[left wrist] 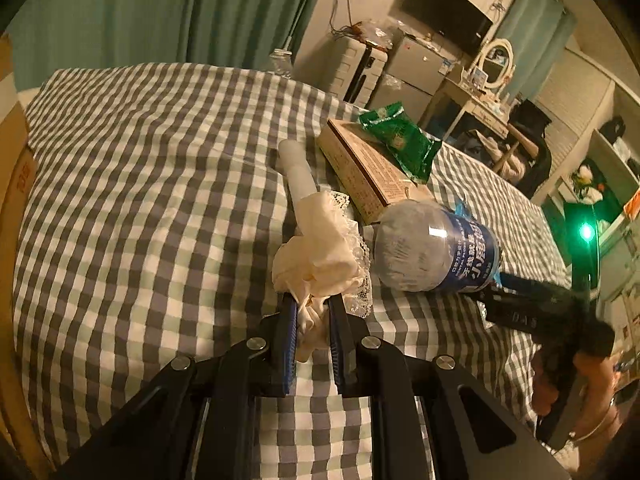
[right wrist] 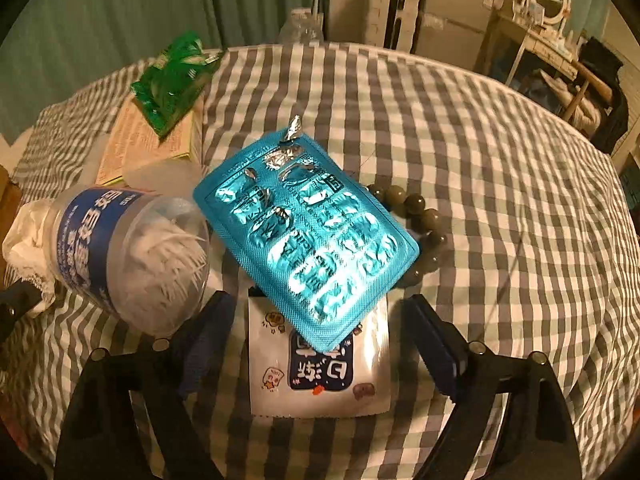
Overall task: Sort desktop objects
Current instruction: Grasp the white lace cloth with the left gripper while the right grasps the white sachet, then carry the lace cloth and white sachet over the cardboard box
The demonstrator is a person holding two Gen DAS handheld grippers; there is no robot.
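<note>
My left gripper (left wrist: 314,304) is shut on a cream lace-edged cloth (left wrist: 320,248) lying on the checked tablecloth (left wrist: 140,200). A white tube (left wrist: 296,168) sticks out beyond the cloth. In the right wrist view my right gripper (right wrist: 320,320) stands open just above the table. Between its fingers lie a white sachet (right wrist: 320,380) and the near end of a blue blister pack (right wrist: 308,232) resting on it; the pads touch neither. A clear jar of floss picks (right wrist: 128,252) with a blue label lies on its side to the left.
A flat cardboard box (left wrist: 360,168) with a green packet (left wrist: 400,140) on it lies beyond the jar (left wrist: 436,248). A string of dark beads (right wrist: 416,208) lies partly under the blister pack. A brown carton (left wrist: 12,184) stands at the left edge. A person's hand (left wrist: 580,384) is at the right.
</note>
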